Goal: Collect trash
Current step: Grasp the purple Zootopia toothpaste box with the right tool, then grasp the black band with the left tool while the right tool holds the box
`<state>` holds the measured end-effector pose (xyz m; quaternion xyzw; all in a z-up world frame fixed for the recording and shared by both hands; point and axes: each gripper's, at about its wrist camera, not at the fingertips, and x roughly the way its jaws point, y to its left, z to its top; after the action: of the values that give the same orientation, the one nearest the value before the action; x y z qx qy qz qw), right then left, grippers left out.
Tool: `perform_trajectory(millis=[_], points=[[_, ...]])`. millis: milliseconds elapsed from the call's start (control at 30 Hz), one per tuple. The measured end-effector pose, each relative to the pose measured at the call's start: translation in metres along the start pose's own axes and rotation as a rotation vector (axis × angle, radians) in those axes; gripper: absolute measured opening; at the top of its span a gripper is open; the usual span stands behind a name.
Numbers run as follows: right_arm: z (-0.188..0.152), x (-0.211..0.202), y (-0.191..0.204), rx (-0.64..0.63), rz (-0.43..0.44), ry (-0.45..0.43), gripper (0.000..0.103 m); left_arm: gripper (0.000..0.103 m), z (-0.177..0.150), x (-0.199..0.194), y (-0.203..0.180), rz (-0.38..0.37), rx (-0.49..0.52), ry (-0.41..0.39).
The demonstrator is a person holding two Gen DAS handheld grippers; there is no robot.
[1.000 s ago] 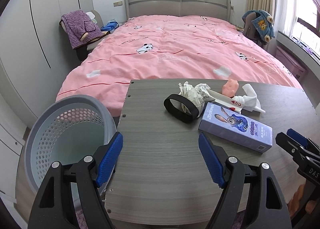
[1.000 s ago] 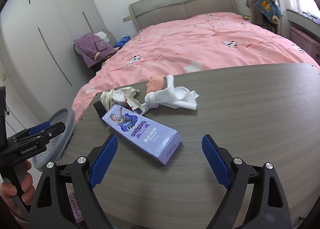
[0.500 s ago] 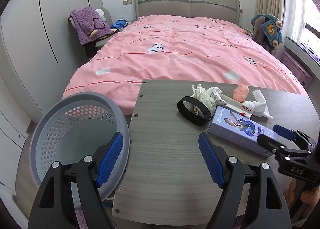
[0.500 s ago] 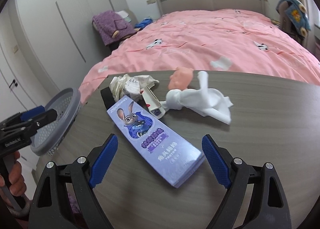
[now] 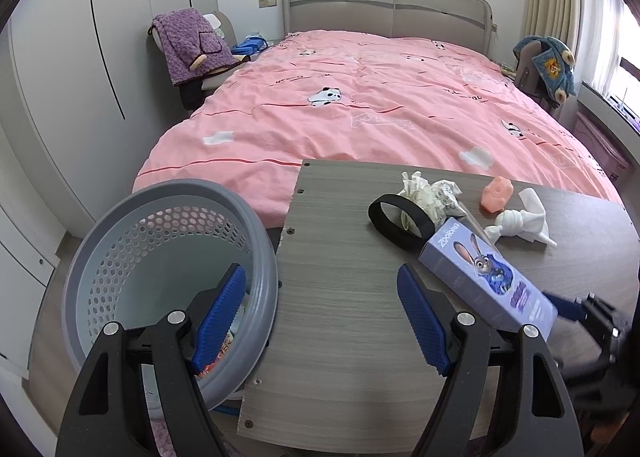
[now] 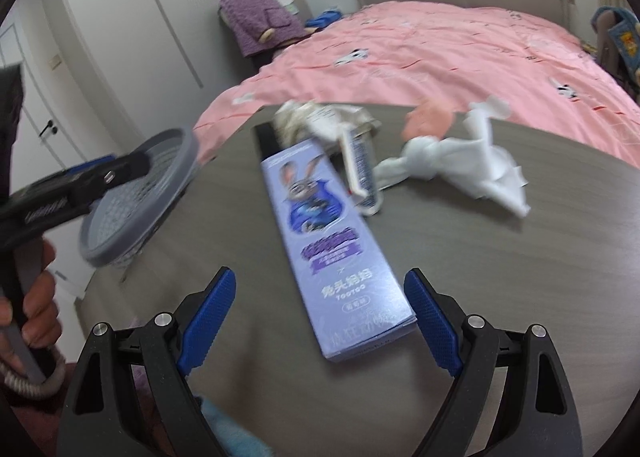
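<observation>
Hovering above the near left corner of the counter (image 5: pixel 340 321), the left hand-held gripper (image 5: pixel 320 313) had its jaws spread wide with nothing between them, one blue pad over the rim of the grey perforated basket (image 5: pixel 120 257) that stood just beside the counter's left edge. Some coloured scraps lay in the basket's bottom, too hidden to identify. The right hand-held gripper (image 6: pixel 320 321) was also wide open, holding nothing, its jaws straddling the near end of the purple rabbit-print box (image 6: pixel 324 241), which lay flat on the counter; contact between pad and box could not be told. Beyond the box's far end lay a black band (image 5: pixel 398 219), standing as a loop, touching a crumpled paper wad (image 5: pixel 428 193). To the right of these sat a small pink lump (image 5: pixel 496 195) and a twisted white tissue (image 5: pixel 520 219), close together. A narrow white tube (image 6: pixel 360 165) lay just beside the box, blurred. Farther back stretched the pink bed (image 5: pixel 380 105), with a purple garment (image 5: pixel 192 45) draped over a chair at far left.
</observation>
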<state>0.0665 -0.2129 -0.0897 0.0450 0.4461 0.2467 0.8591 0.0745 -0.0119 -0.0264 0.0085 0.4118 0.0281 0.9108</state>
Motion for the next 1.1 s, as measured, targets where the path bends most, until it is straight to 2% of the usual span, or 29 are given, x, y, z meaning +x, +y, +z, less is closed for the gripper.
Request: perform_trajectory(millis=[100, 367, 533, 667, 833, 1100], points=[[0.001, 0.001, 0.01, -0.008, 0.011, -0.006, 0.084, 0.075, 0.0, 0.001, 0.004, 0.004, -0.01, 0.0], [0.02, 0.021, 0.017, -0.024, -0.081, -0.011, 0.083, 0.075, -0.001, 0.0, 0.013, 0.005, -0.027, -0.001], [0.022, 0.035, 0.024, -0.057, -0.141, 0.019, 0.067, 0.075, -0.001, 0.001, 0.016, 0.005, -0.033, 0.001], [0.019, 0.036, 0.029, -0.076, -0.154, 0.019, 0.045, 0.075, -0.003, 0.002, 0.018, 0.0, -0.039, 0.006], [0.012, 0.026, 0.031, -0.056, -0.13, -0.005, 0.045, 0.075, -0.003, 0.003, 0.018, -0.001, -0.039, 0.008], [0.0, -0.008, 0.026, 0.046, -0.1, -0.087, 0.044, 0.075, -0.006, 0.01, 0.01, -0.022, -0.026, 0.027]])
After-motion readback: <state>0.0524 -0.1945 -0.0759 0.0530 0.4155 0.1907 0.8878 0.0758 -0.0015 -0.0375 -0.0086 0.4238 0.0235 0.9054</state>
